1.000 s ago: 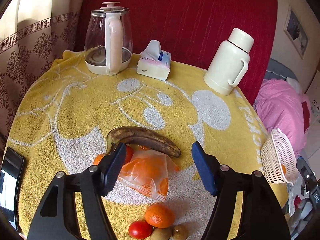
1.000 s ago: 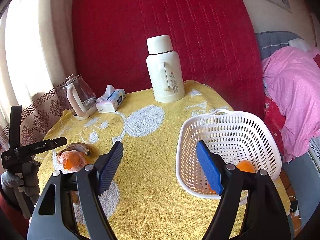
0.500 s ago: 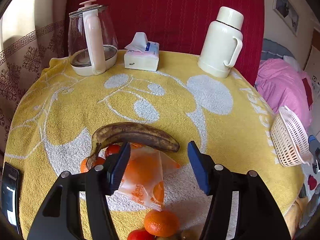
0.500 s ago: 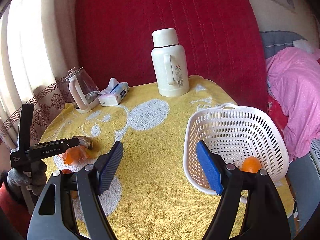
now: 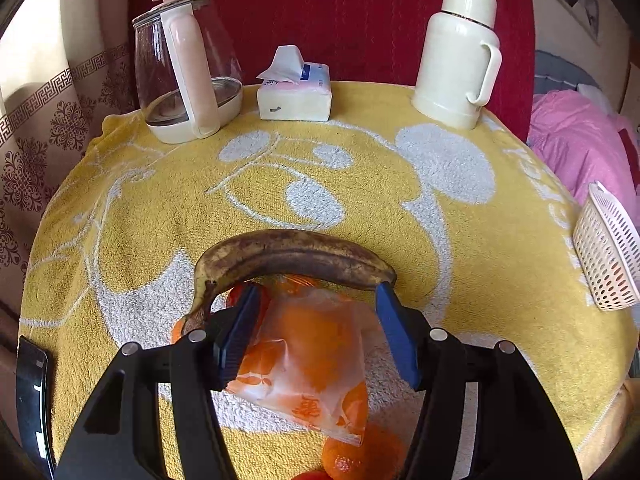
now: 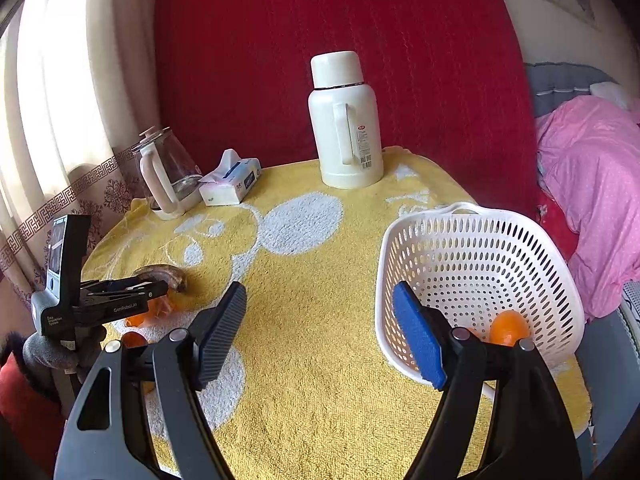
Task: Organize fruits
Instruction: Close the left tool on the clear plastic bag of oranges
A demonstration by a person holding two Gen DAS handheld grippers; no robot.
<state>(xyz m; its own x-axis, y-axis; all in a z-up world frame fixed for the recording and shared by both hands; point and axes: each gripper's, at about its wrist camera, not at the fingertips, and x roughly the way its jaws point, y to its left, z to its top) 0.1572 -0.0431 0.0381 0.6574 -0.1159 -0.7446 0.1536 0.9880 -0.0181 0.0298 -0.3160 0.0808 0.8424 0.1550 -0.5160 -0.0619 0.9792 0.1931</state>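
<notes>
Hand-held gripper astride translucent orange-printed bag

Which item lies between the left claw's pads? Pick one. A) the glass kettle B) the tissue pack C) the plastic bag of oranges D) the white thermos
C: the left claw straddles the plastic bag of oranges, just below the banana.

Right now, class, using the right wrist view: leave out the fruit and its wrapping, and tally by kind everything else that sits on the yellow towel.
Glass kettle: 1
Tissue pack: 1
Cream thermos flask: 1
White perforated basket: 1
Total: 4
</notes>
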